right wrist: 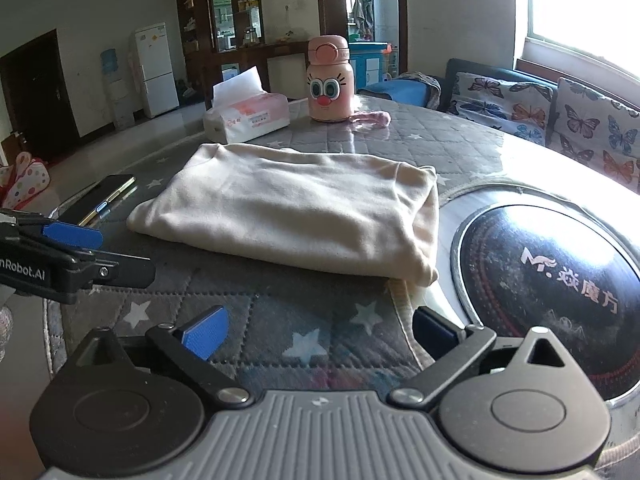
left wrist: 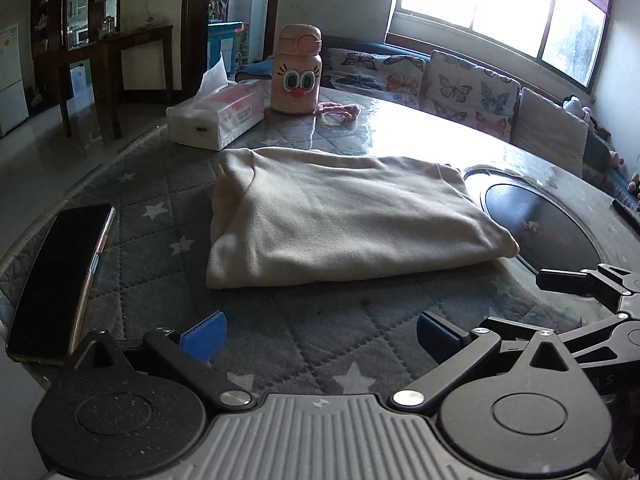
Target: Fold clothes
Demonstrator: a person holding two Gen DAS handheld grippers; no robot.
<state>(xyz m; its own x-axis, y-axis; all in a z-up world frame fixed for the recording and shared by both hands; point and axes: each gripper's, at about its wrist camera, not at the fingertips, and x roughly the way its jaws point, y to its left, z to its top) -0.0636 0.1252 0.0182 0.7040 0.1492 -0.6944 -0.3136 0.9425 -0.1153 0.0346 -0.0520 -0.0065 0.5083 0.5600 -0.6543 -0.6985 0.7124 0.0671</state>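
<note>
Left wrist view shows my cream cotton garment [left wrist: 340, 220] folded into a compact rectangle on the grey star-quilted table cover [left wrist: 160, 264]; left gripper [left wrist: 320, 332] and right gripper [right wrist: 320, 332] gape, empty, so folding looks finished.

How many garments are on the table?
1. A single cream garment lies folded on the quilted table cover, in front of both open grippers, left and right. Nothing shows whether another piece is tucked inside.
</note>
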